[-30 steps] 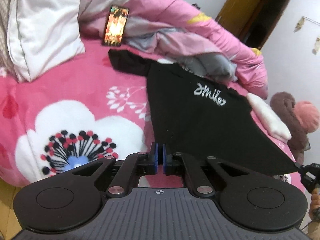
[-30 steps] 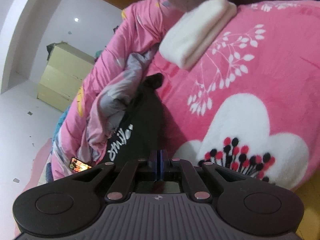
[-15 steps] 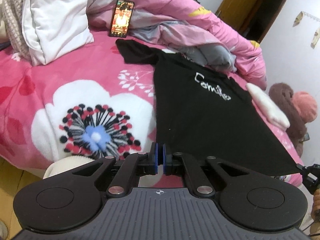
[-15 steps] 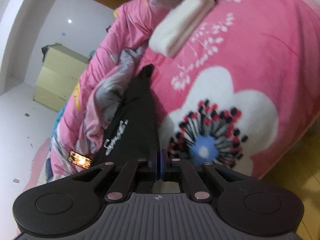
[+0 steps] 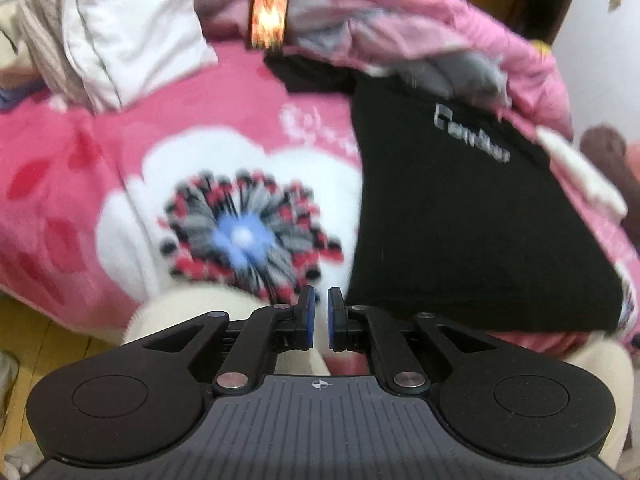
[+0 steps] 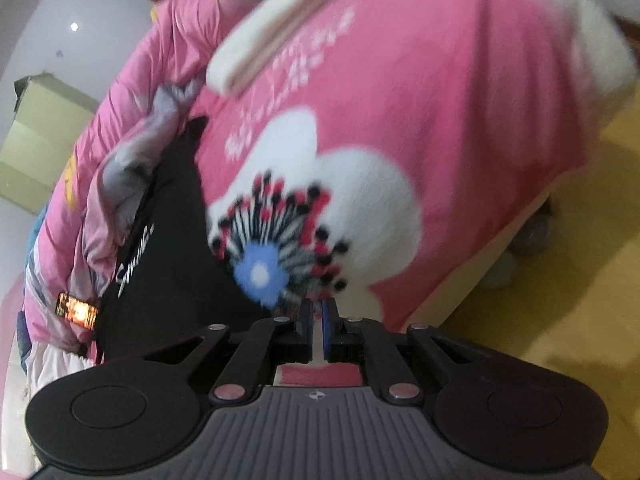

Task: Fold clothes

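Lying flat on the pink floral bed [image 5: 120, 148], black T-shirt [image 5: 460, 220] at your 1 o'clock, its white lettering [image 5: 472, 136] blurred unreadable, your left claw [image 5: 319, 312] and right claw [image 6: 316, 320] both slightly parted, gripping nothing.

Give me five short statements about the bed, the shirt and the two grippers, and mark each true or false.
1. The black T-shirt lies spread on the pink floral blanket. True.
2. The left gripper is clamped on the shirt's hem. False: its jaws stand slightly apart with nothing between them.
3. A phone with a lit screen rests near the pink quilt. True.
4. The shirt is plain, without print. False: light lettering crosses its chest.
5. The right gripper holds a white towel. False: it is open and holds nothing; a folded white cloth lies far up the bed.
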The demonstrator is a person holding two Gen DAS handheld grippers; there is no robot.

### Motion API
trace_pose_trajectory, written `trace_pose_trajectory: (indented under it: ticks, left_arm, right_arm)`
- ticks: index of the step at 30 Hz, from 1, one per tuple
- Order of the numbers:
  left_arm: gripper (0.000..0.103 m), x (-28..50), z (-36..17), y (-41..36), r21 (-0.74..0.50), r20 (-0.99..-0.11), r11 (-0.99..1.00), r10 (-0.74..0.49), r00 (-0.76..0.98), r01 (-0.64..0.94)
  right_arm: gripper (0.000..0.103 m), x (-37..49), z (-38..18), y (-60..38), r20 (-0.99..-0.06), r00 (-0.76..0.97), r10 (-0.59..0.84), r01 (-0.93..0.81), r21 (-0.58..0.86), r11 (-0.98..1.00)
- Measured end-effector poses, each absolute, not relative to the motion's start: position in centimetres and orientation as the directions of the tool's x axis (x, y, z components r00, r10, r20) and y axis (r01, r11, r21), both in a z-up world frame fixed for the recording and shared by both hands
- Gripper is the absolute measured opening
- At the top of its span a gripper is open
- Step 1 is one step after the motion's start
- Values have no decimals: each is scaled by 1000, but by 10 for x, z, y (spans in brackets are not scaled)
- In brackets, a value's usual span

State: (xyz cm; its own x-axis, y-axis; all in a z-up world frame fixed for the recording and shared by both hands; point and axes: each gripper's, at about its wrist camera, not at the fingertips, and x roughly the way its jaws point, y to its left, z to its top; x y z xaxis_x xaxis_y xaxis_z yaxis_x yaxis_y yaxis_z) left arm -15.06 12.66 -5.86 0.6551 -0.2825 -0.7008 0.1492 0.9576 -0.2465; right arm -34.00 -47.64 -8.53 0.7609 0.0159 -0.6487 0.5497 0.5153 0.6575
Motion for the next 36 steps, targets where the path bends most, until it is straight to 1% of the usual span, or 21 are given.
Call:
trace_pose_trajectory:
  ticks: [3, 7, 10, 12, 14, 16, 17, 18, 20, 23, 24, 25, 26, 27, 33, 36]
  left_arm:
    - [5, -136, -44, 119, -247, -674, 952, -303, 674, 181]
    - [6, -81, -46, 95, -251, -686, 946, -323, 652, 204]
    - [9, -40, -47, 76, -254, -696, 941, -337, 634, 222]
    - [11, -13, -47, 64, -256, -702, 938, -346, 623, 233]
    - [21, 14, -48, 52, -259, -708, 934, -356, 611, 245]
    - [55, 44, -53, 46, -253, -710, 937, -348, 612, 240]
    - [60, 59, -56, 44, -245, -708, 941, -338, 620, 233]
    - [63, 72, -58, 43, -233, -704, 946, -323, 632, 224]
    - [63, 97, -63, 40, -236, -707, 947, -322, 629, 220]
    - [60, 121, -70, 38, -270, -699, 938, -347, 625, 219]
    - [49, 125, -72, 37, -269, -695, 938, -346, 630, 217]
    - [28, 129, -75, 37, -265, -695, 940, -340, 634, 214]
    - [15, 133, -77, 36, -260, -695, 942, -334, 637, 211]
    - [1, 136, -79, 37, -251, -693, 946, -324, 644, 207]
    - [0, 147, -79, 50, -169, -663, 971, -238, 709, 168]
    - [0, 150, -86, 50, -129, -667, 978, -208, 715, 163]
  right_arm:
    - [5, -326, -55, -468, -608, 794, -13, 482, 616, 624]
    - [5, -267, -25, -433, -582, 813, 24, 330, 493, 805]
    - [6, -214, -21, -401, -593, 805, 22, 243, 363, 900]
    - [6, -187, -27, -389, -597, 801, 45, 198, 334, 922]
    - [6, -164, -35, -381, -604, 794, 69, 163, 321, 933]
    - [6, -147, -46, -378, -618, 782, 81, 152, 316, 937]
    - [6, -141, -52, -378, -627, 774, 83, 152, 312, 938]
    - [6, -136, -58, -379, -639, 765, 81, 158, 308, 938]
    - [6, -136, -67, -381, -638, 766, 86, 158, 315, 936]
    - [5, -142, -71, -385, -612, 784, 98, 150, 341, 928]
    - [5, -143, -72, -386, -609, 787, 100, 150, 346, 926]
    - [6, -144, -73, -386, -606, 789, 100, 152, 351, 924]
    - [6, -143, -73, -386, -604, 791, 100, 152, 352, 924]
    - [5, -143, -73, -386, -603, 792, 100, 150, 350, 925]
    - [5, -140, -72, -385, -605, 789, 105, 144, 349, 926]
    - [5, -139, -74, -386, -603, 791, 107, 146, 355, 923]
